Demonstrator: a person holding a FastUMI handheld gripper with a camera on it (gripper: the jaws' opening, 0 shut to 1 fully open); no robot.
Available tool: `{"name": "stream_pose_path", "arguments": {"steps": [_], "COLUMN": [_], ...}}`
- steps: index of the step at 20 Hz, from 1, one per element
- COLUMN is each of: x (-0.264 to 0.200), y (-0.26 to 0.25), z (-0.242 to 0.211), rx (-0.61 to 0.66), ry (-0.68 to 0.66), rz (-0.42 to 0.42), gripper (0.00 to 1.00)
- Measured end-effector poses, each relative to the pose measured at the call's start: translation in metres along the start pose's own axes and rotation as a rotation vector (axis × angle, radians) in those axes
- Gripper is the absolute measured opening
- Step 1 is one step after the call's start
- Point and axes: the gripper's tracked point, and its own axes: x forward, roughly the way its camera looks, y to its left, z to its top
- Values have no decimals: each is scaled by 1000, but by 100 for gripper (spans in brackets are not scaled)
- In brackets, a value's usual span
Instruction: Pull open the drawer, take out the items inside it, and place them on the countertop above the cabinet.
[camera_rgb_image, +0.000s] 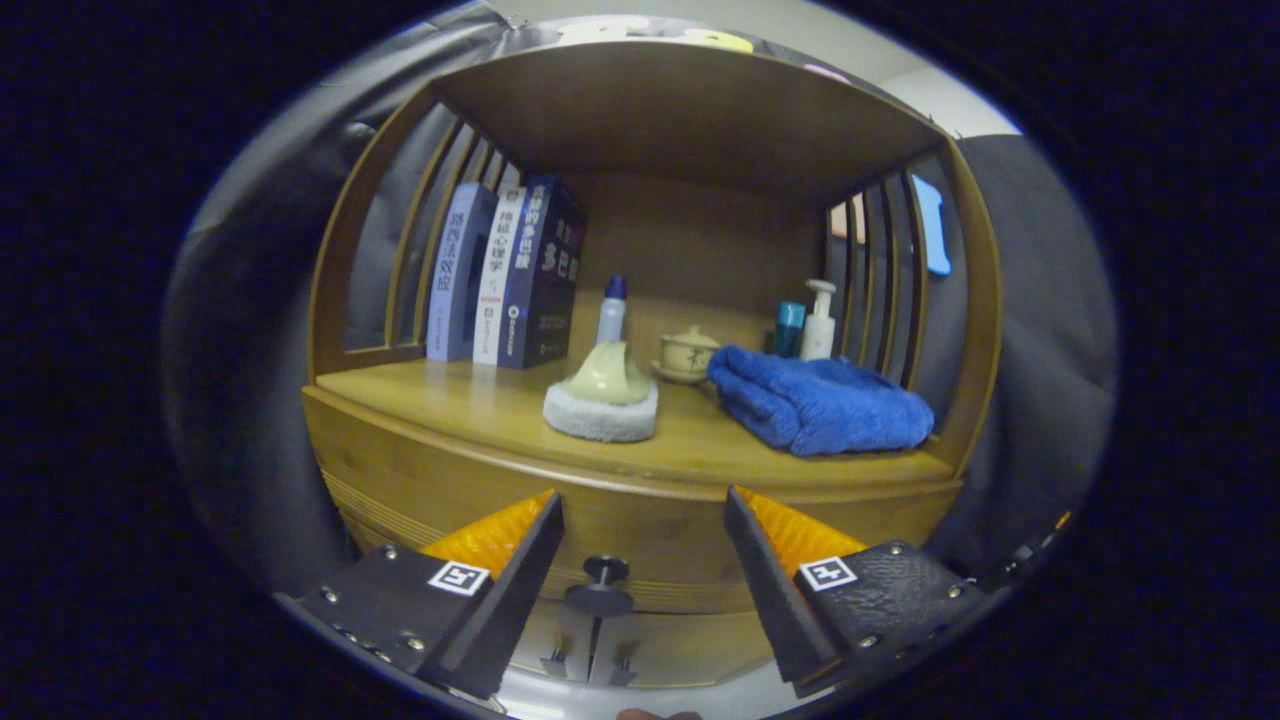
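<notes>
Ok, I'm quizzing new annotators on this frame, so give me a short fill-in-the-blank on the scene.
1. The gripper has its jaws ____, with the drawer knob between them.
2. The folded towel on the countertop is ____ in colour.
3. The books stand ____ at the shelf's left end.

Missing words: open; blue; upright

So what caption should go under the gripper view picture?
Open gripper lines up with the closed wooden drawer's round dark knob, below a countertop holding a folded blue towel.

Open gripper (642, 520) is facing the drawer knob (600, 585) unobstructed; scrubber (603, 400) and blue towel (815, 400) are crowding the countertop (480, 400).
</notes>
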Motion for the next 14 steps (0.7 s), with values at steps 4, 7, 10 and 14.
{"name": "stream_pose_path", "arguments": {"steps": [4, 7, 10, 14], "x": [-27, -45, -57, -70], "y": [-52, -105, -158, -216], "z": [45, 76, 88, 76], "rx": [-30, -73, -108, -87], "ry": [-127, -217, -261, -241], "rz": [13, -9, -34, -51], "gripper": [97, 97, 97, 97]}}
